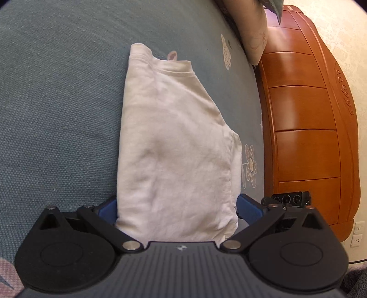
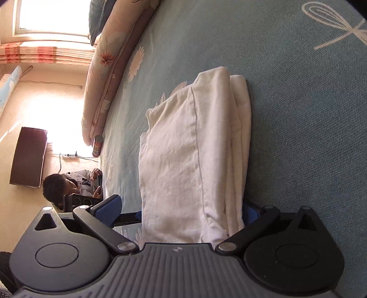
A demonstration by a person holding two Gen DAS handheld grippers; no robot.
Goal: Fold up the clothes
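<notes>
A folded white garment [image 1: 174, 146] lies on the teal bedspread [image 1: 57, 103]. In the left wrist view its near end sits between the blue pads of my left gripper [image 1: 177, 206], whose jaws stand wide on either side of it. In the right wrist view the same garment [image 2: 192, 155] shows stacked folds along its right edge. My right gripper [image 2: 181, 211] straddles its near end; the left pad [image 2: 109, 207] stands apart from the cloth, the right pad [image 2: 248, 212] is close against it. Whether either gripper squeezes the cloth is hidden.
An orange wooden headboard [image 1: 305, 119] stands at the right, with a pillow [image 1: 250, 29] at its top. A rolled floral quilt [image 2: 105, 68] lies along the bed's far edge. A person [image 2: 68, 183] sits beside the bed under a window [image 2: 50, 18].
</notes>
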